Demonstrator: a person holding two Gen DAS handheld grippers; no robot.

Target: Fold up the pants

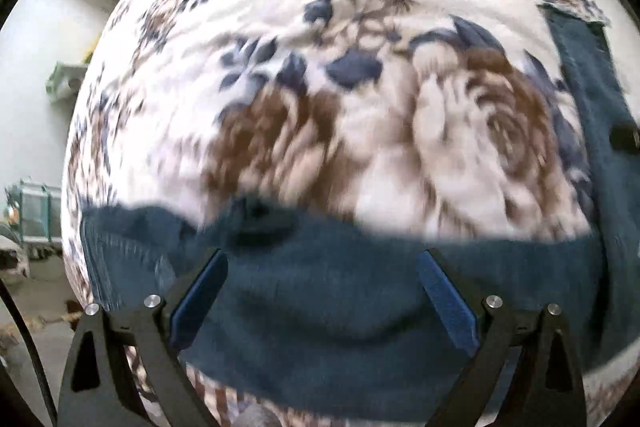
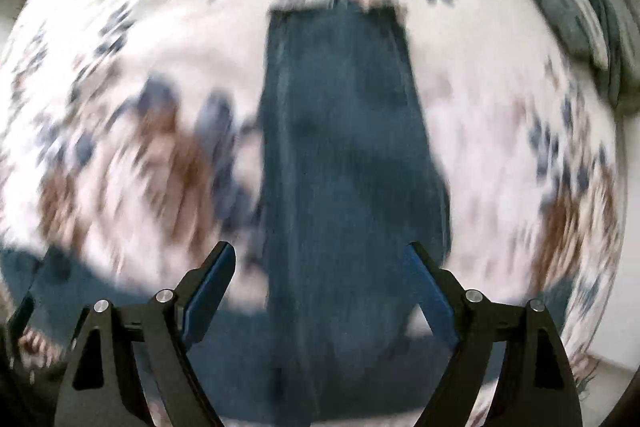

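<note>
Dark blue pants (image 1: 328, 291) lie flat on a floral blanket (image 1: 320, 87). In the left wrist view the waist part runs across the bottom and one leg (image 1: 592, 99) runs up the right side. My left gripper (image 1: 322, 255) is open and empty just above the fabric. In the right wrist view a leg of the pants (image 2: 340, 147) stretches straight away to its hem (image 2: 312, 1). My right gripper (image 2: 322, 251) is open and empty over the near end of that leg. Both views are motion-blurred.
The blanket (image 2: 120, 67) covers a bed. A dark green and grey cloth pile (image 2: 580, 7) lies at the far right. Off the bed's left edge are a white wall (image 1: 36, 67), a green box (image 1: 36, 211) and floor clutter. The other gripper's tip (image 1: 624, 137) shows at the right edge.
</note>
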